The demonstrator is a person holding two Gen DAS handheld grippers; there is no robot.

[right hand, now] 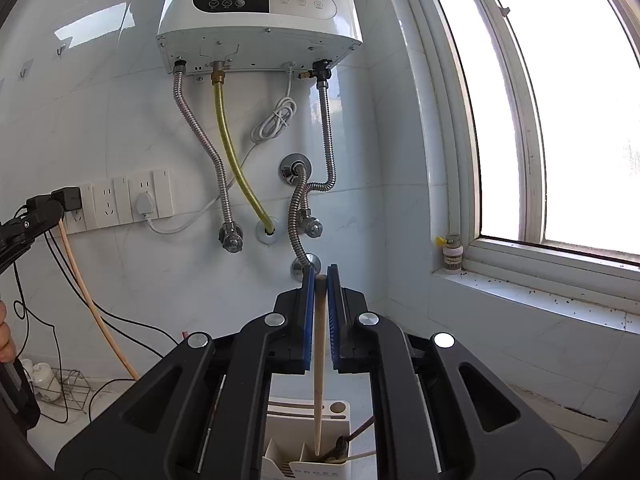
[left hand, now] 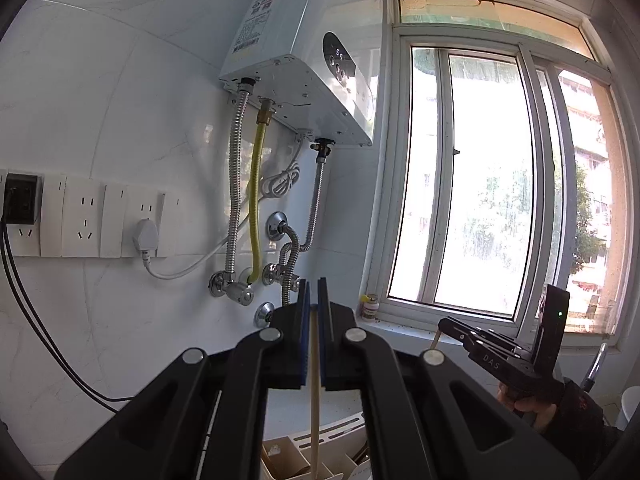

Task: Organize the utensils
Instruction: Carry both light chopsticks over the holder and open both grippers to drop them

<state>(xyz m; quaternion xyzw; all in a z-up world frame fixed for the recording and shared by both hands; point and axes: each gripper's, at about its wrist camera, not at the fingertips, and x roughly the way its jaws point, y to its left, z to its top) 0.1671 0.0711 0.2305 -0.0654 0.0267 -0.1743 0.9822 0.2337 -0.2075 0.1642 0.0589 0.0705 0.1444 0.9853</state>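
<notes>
Chopsticks hang toward six o'clock from both your grippers: left gripper (left hand: 314,294) clamps one chopstick (left hand: 315,392), right gripper (right hand: 321,280) clamps another chopstick (right hand: 320,360) above the holder (right hand: 308,456).

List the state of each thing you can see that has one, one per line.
left claw: shut on a chopstick, hanging down
right claw: shut on a second chopstick, tip in the utensil holder
water heater: on, display lit
white plug: plugged into the socket strip
window: panes partly overlapped
</notes>
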